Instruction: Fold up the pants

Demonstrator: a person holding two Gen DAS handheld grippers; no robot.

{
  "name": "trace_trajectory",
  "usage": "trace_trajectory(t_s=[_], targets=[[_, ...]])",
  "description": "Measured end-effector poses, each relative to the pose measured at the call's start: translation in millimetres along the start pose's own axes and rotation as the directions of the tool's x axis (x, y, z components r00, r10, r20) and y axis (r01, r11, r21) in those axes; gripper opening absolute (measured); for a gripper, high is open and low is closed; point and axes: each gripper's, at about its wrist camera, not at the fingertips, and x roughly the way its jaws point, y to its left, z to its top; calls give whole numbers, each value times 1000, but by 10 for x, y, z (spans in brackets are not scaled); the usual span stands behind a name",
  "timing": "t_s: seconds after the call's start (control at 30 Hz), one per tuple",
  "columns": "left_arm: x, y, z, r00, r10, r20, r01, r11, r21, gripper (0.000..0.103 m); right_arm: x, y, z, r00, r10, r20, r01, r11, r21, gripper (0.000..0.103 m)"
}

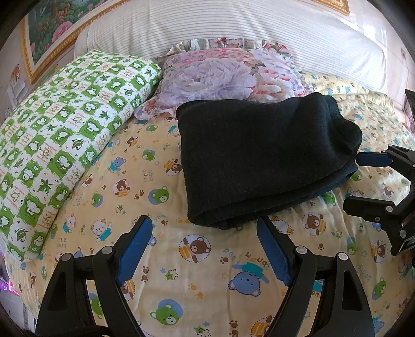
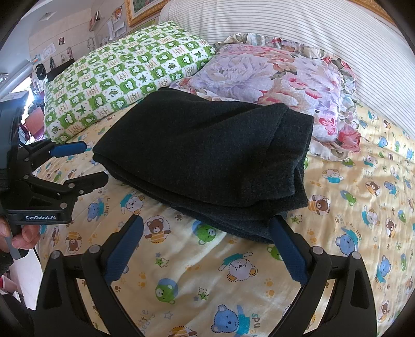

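Observation:
The dark navy pants (image 1: 259,155) lie folded in a thick stack on the yellow bear-print bedsheet (image 1: 202,264); they also show in the right wrist view (image 2: 207,160). My left gripper (image 1: 205,225) is open and empty, just short of the stack's near edge. My right gripper (image 2: 206,225) is open and empty, its right fingertip close to the stack's near edge. In the left wrist view the right gripper (image 1: 355,178) stands open at the stack's right side. In the right wrist view the left gripper (image 2: 96,162) stands open at the stack's left side.
A green-and-white checked pillow (image 1: 59,145) lies left of the pants. A floral pillow (image 1: 223,75) lies behind them, against a striped white headboard cushion (image 1: 233,23). A framed flower picture (image 1: 46,31) hangs at the upper left. A hand (image 2: 20,236) holds the left gripper.

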Motion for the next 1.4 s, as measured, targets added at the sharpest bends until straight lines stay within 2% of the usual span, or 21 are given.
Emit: trace_trajectory(t_s=[0.77,1.4], targets=[[49,54,74,1000,-1,3,1,1000,-17,83,21,-24,82,1000,4,4,-5,1000,12,98],[52,-4,151,1000,-1,17,1,1000,-4,83,-8,-149,19,1000,0,18,-1,999,50,98]])
